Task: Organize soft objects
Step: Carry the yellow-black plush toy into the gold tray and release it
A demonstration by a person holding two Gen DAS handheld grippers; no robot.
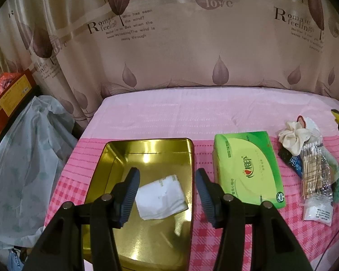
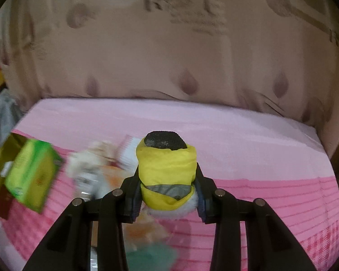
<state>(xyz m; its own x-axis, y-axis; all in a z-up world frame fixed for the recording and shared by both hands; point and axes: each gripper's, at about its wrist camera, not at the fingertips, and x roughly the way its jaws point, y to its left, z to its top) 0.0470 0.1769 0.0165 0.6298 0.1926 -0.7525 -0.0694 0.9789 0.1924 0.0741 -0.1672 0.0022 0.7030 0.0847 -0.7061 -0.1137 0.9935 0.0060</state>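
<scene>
Nearest my left camera, my left gripper (image 1: 167, 194) hangs with its jaws spread wide and holding nothing, above a shiny gold rectangular metal tin (image 1: 115, 158) that sits on the bed's pink checked cover (image 1: 214, 237). A folded white tissue packet (image 1: 161, 196) lies on the tin's floor, seen between my two ribbed fingers (image 1: 130, 194) but not touched by them. Just right of the tin stands a green cardboard tissue box (image 1: 246, 169), and beyond it a small heap: a cream fabric scrunchie (image 1: 292, 136), a clear bag of wooden cotton swabs (image 1: 314, 171), and a small white sachet (image 1: 318, 212). In my right camera, my right gripper (image 2: 168, 192) has its jaws closed snugly on a rolled yellow cloth bundle with a dark mesh top (image 2: 167, 162), a fluffy white edge showing below it, lifted clear above the bed. The view there is blurred; the green box and heap smear off to the left. A beige leaf-printed curtain (image 1: 192, 52) hangs behind the bed.
</scene>
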